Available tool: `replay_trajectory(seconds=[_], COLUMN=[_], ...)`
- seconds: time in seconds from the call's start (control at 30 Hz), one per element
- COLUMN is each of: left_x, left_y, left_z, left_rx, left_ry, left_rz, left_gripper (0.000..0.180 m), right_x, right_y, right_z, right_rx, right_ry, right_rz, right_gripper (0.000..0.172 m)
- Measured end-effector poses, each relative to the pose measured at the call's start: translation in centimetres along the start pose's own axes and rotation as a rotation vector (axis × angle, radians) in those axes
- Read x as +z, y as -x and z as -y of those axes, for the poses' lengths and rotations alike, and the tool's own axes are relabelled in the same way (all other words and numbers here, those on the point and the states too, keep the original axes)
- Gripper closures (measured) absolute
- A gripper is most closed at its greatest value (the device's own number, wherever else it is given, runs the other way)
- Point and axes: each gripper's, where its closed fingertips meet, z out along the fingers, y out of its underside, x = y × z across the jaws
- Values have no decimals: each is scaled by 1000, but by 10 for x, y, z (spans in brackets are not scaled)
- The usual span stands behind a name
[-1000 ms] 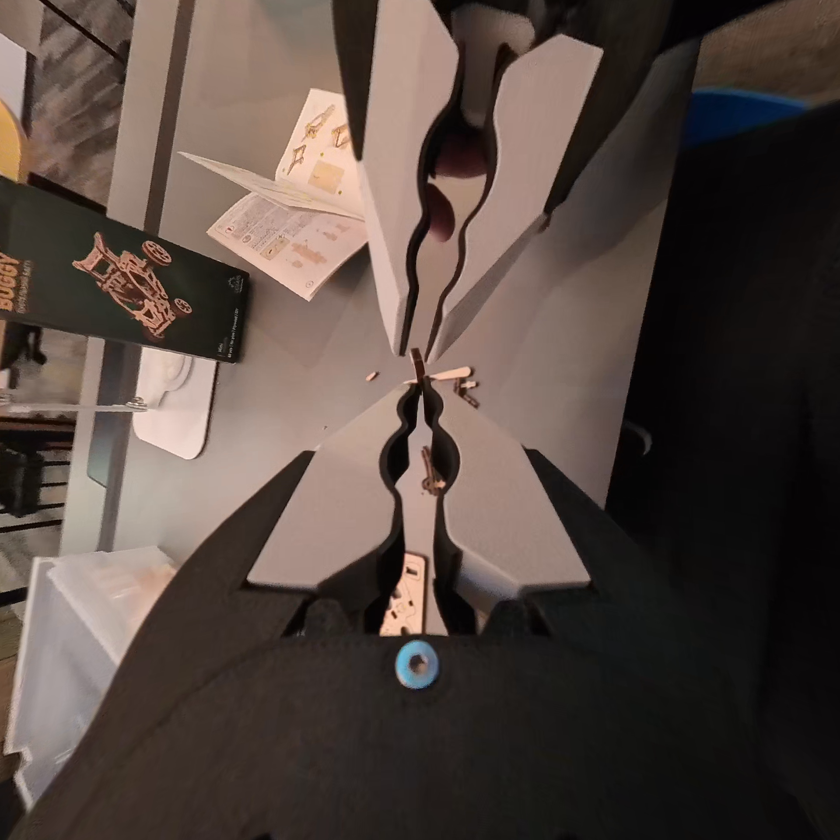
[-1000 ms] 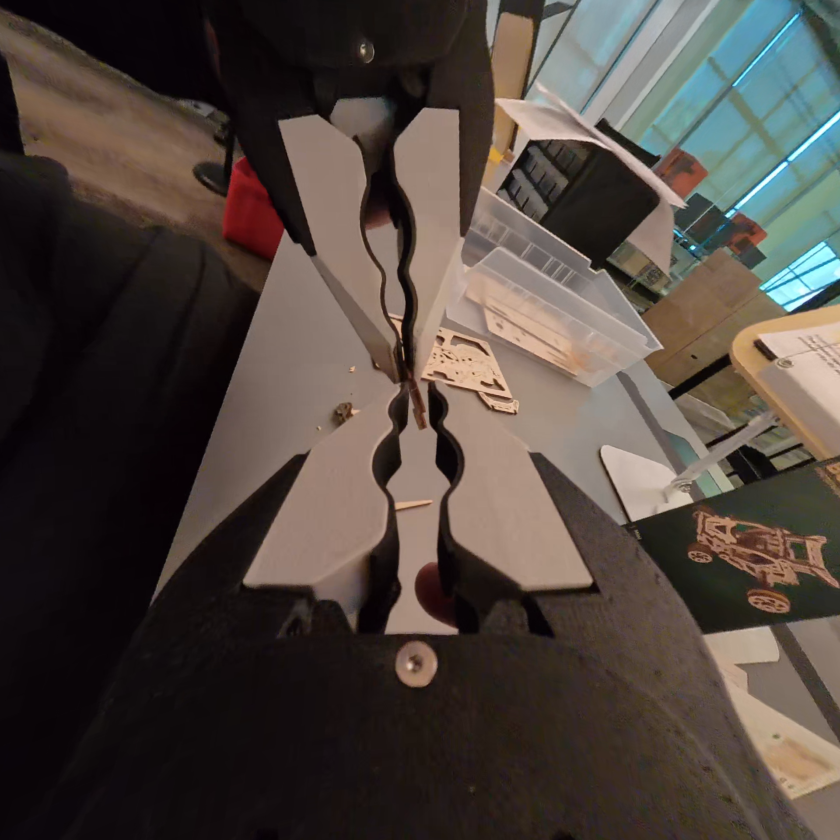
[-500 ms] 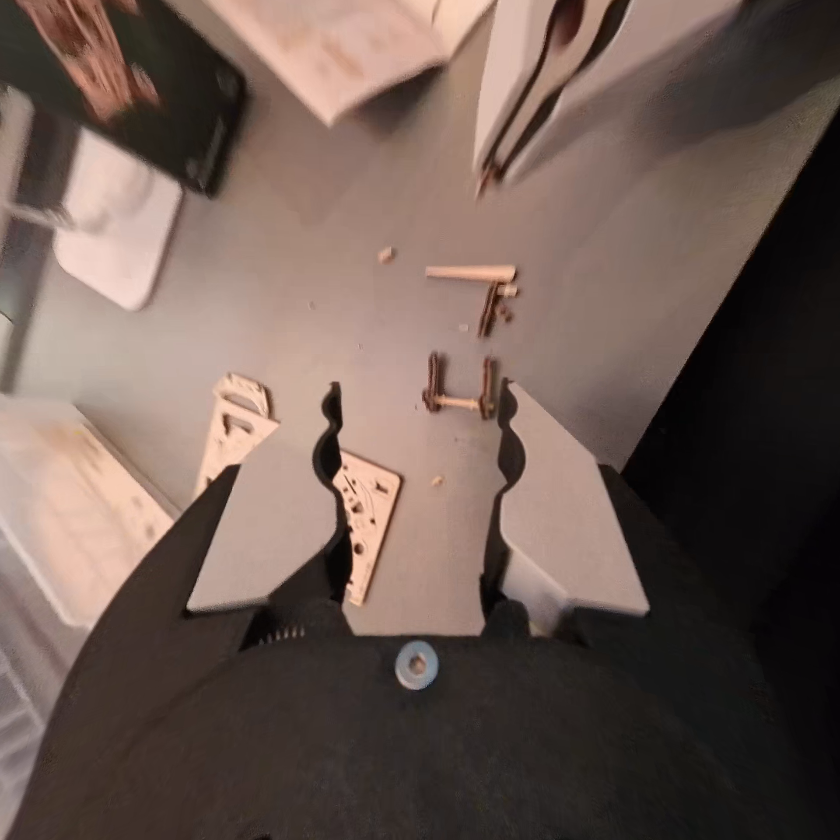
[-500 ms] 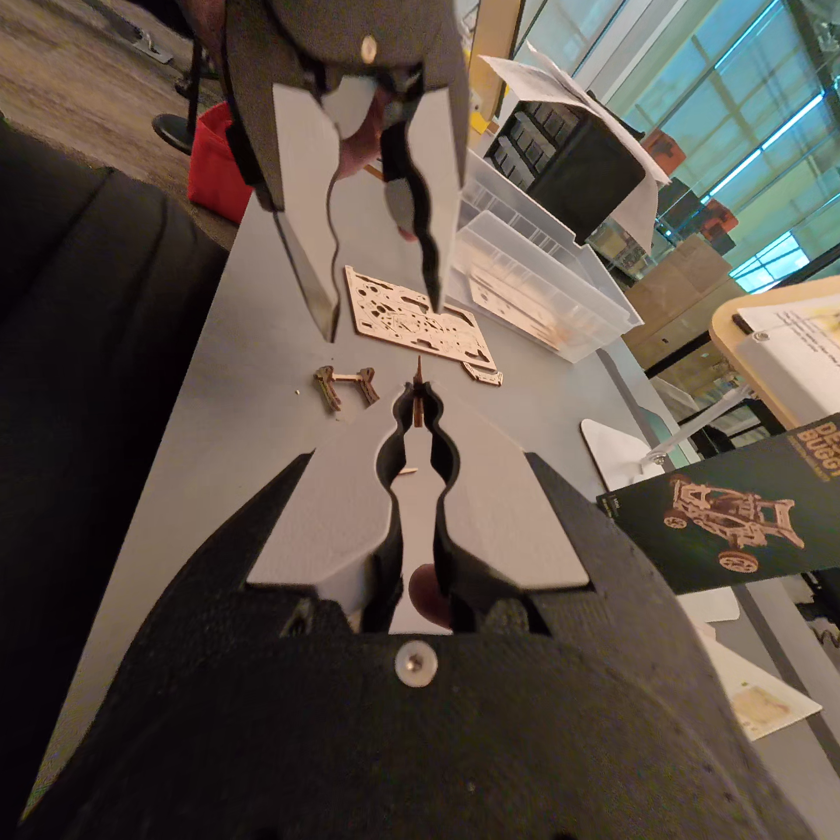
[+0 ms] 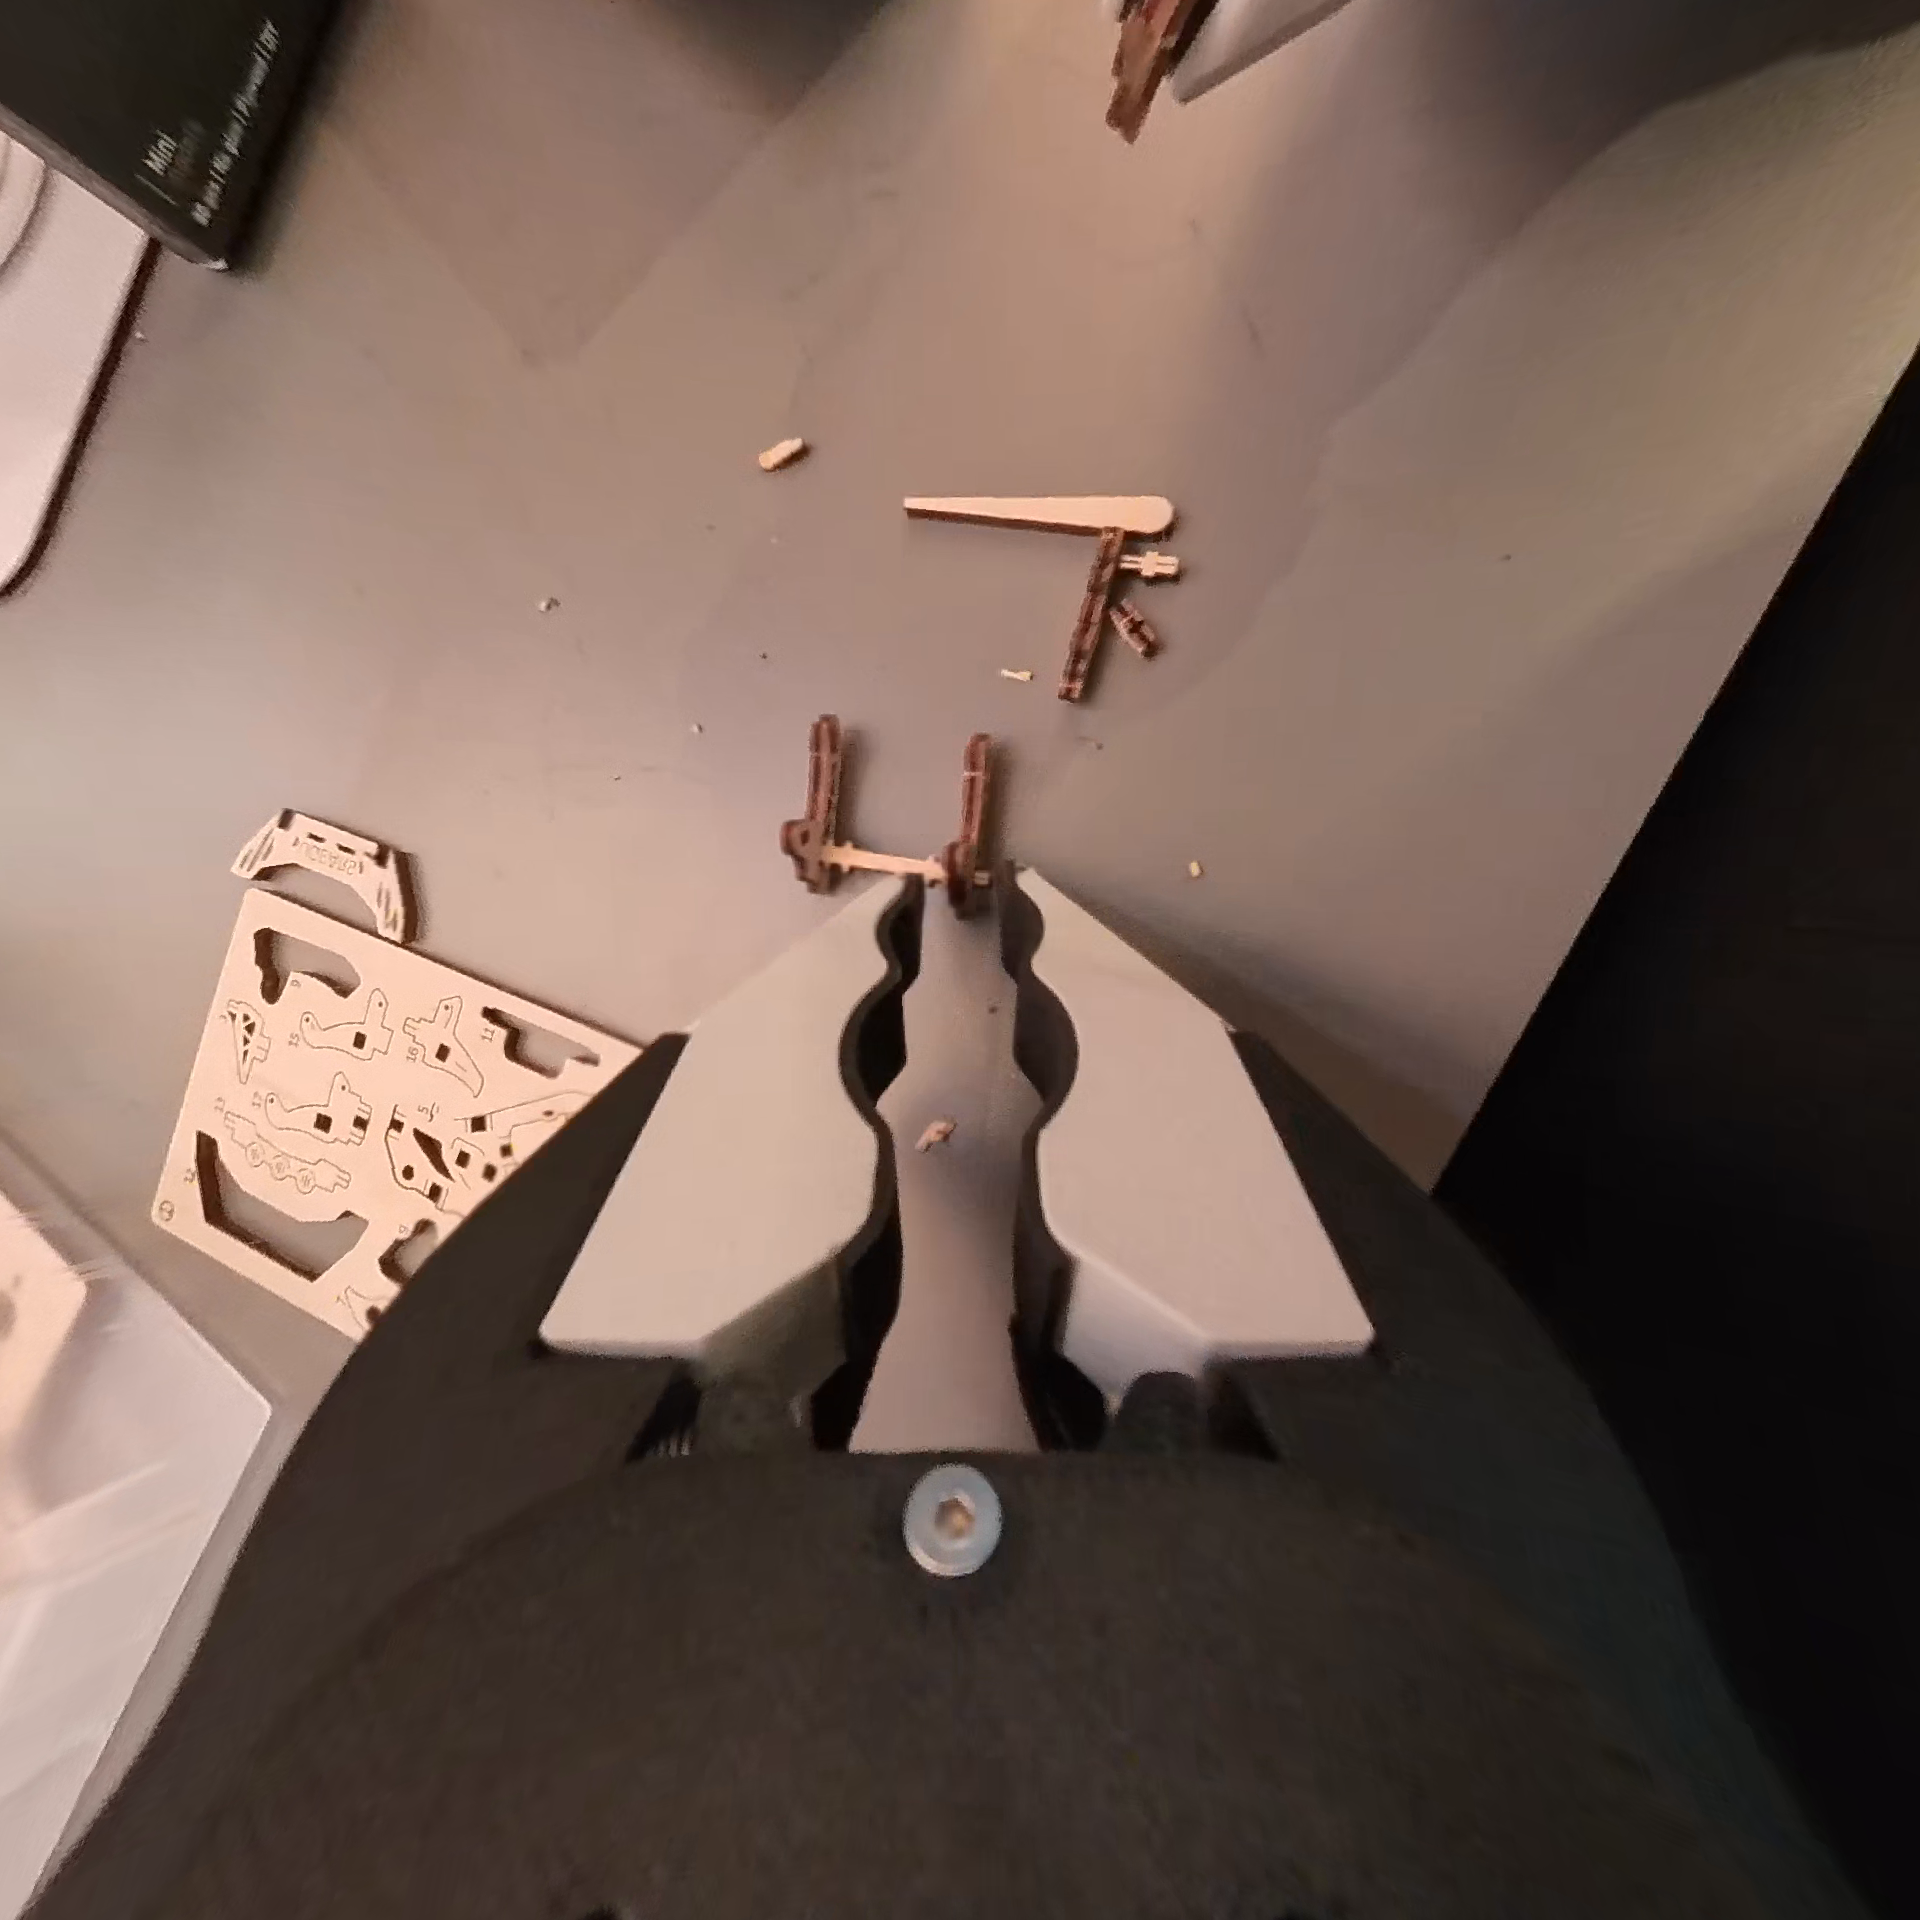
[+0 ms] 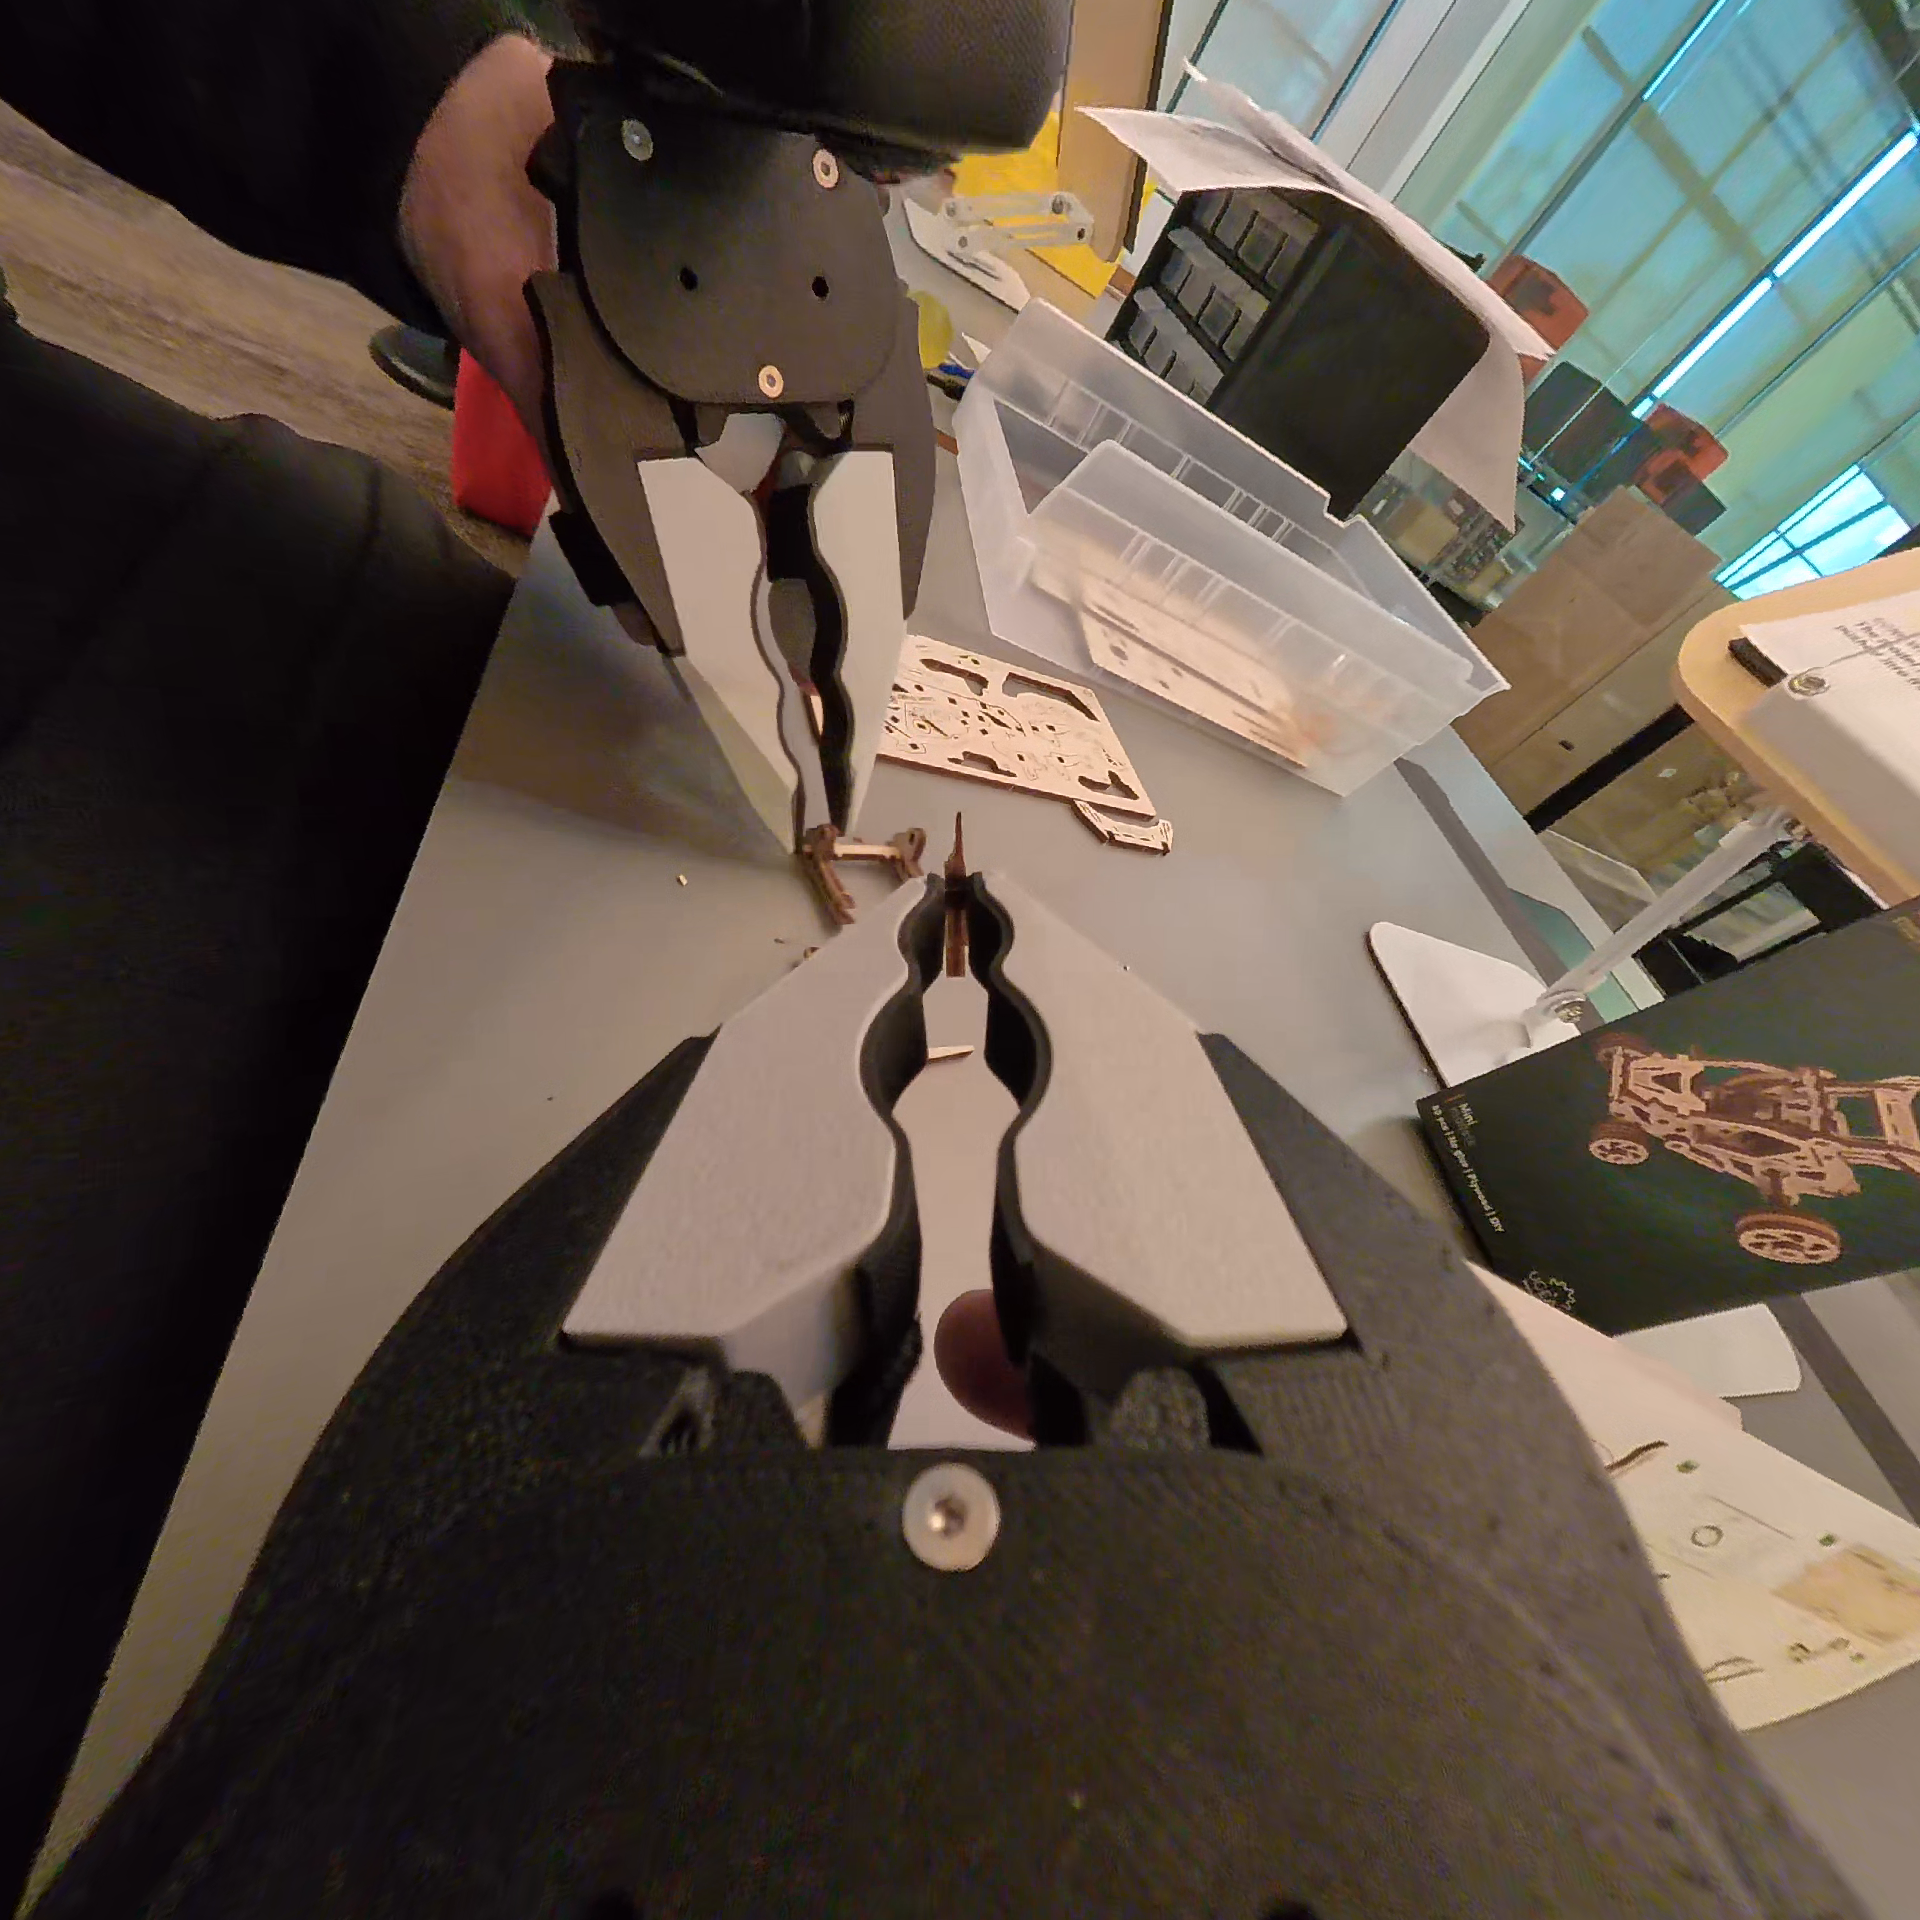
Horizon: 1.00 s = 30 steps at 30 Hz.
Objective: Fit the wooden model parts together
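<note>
On the grey table (image 5: 520,540) lies a small H-shaped wooden assembly (image 5: 894,831). The left gripper (image 5: 961,883) has its fingers (image 5: 831,966) narrowed around the assembly's right-hand upright. A punched plywood sheet (image 5: 343,1091) lies to the left, loose wooden pieces (image 5: 1091,561) beyond.

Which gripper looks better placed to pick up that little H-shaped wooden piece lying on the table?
Left. The left gripper is down at the H-shaped wooden piece, fingertips either side of one upright. The right gripper already pinches a thin wooden part, so it looks occupied.
</note>
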Motion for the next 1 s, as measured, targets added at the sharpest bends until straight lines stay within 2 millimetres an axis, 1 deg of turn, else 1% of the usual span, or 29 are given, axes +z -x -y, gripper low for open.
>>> replay_trajectory(seconds=[0.1, 0.2, 0.27, 0.33, 0.37, 0.43, 0.47, 0.53, 0.63, 0.77, 0.83, 0.93, 1.0], left_x=[-1, -5, -3, 2, 6, 13, 14, 15, 17, 18, 19, 19, 16], left_y=[3, 14, 21, 23, 24, 21, 18, 16, 19, 19, 19, 18, 18], left_z=[2, 9, 11, 14, 16, 10, 10, 8, 7, 12, 13, 15, 19], left_rx=[-7, 27, 76, 116, 134, 155, 149, 131, 127, 82, 73, 59, 37], left_ry=[4, 9, 50, 84, 98, 166, 175, 203, 218, 191, 186, 186, 164], left_rz=[-3, 32, 43, 18, 8, -52, -86, -125, -115, -113, -112, -112, -121], left_gripper=[148, 131, 119, 108, 108, 115, 122, 131, 146, 165, 164, 151, 141], right_x=[0, -1, -1, 0, 0, -1, -1, -2, -2, -3, -4, -6, -6], right_y=[0, -1, -1, -2, -2, -3, -3, -4, -5, -6, -7, -9, -10], right_z=[-1, -2, -3, -4, -5, -6, -6, -6, -7, -7, -8, -8, -9], right_rx=[7, 16, 20, 27, 31, 35, 37, 44, 50, 53, 58, 67, 68], right_ry=[-7, -12, -13, -16, -17, -20, -23, -28, -34, -38, -40, -46, -45], right_rz=[0, 0, -3, -6, -8, -11, -12, -13, -14, -18, -20, -28, -33], right_gripper=[170, 170, 170, 170, 170, 170, 170, 170, 170, 170, 170, 170, 170])
